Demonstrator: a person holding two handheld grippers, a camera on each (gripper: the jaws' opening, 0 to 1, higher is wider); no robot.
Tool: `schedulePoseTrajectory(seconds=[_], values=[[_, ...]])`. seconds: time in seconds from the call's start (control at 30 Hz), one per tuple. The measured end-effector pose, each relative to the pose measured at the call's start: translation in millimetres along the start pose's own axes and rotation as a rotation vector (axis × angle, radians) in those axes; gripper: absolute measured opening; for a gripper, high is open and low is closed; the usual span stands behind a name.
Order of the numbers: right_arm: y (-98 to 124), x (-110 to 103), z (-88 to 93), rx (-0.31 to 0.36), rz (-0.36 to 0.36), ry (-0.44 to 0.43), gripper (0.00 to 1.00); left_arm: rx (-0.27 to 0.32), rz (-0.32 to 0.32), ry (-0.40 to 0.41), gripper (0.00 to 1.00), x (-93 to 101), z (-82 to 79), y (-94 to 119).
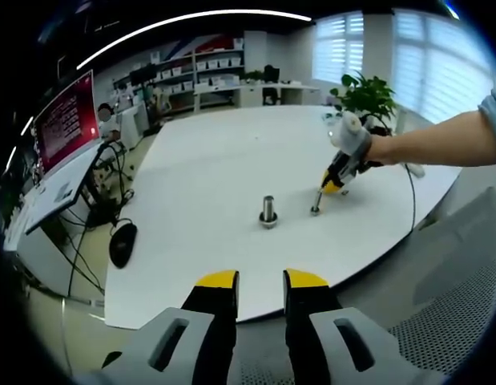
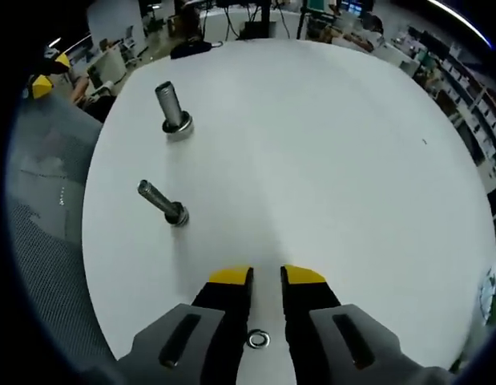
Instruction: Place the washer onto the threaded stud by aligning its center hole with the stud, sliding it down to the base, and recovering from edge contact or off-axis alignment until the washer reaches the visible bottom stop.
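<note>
Resting flat on the round white table, the small silver washer lies between the parted right gripper jaws; the left gripper is likewise parted and empty.

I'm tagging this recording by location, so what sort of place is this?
Most likely an open-plan office or lab. A big white table stands in the middle, shelving with storage bins lines the far wall, a large red-lit monitor sits on a side desk, and blinds cover the windows.

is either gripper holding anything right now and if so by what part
Nothing is held. The right gripper is open over the table, the washer lying flat between its jaws. The left gripper is open and empty.
</note>
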State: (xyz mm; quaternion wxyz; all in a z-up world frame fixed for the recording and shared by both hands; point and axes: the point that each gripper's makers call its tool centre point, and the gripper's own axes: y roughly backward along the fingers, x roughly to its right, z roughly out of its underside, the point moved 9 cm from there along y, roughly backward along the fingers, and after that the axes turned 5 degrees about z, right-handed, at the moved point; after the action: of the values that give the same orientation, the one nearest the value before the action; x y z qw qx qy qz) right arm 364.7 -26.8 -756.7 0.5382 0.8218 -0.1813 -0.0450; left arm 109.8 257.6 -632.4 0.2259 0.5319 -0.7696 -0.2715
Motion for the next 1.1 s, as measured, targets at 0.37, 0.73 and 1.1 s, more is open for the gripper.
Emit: schedulePoseTrajectory(seconds=[0.37,0.73,1.1], values=[[24,-2,30.2,-0.070,-0.053,0.018,0.19,-0.003,0.000,-0.002,0.20,-0.1,-0.1,0],[30,-3,48.5,-0.151,-0.063,0.070,0.20,-0.006,-0.001,-0.004,0.20,-0.2,0.1,0],[29,0,52.7,-0.158,-0.054,0.087,0.15,-0.010,0.001,-0.005,0.20,0.0,0.3,0]])
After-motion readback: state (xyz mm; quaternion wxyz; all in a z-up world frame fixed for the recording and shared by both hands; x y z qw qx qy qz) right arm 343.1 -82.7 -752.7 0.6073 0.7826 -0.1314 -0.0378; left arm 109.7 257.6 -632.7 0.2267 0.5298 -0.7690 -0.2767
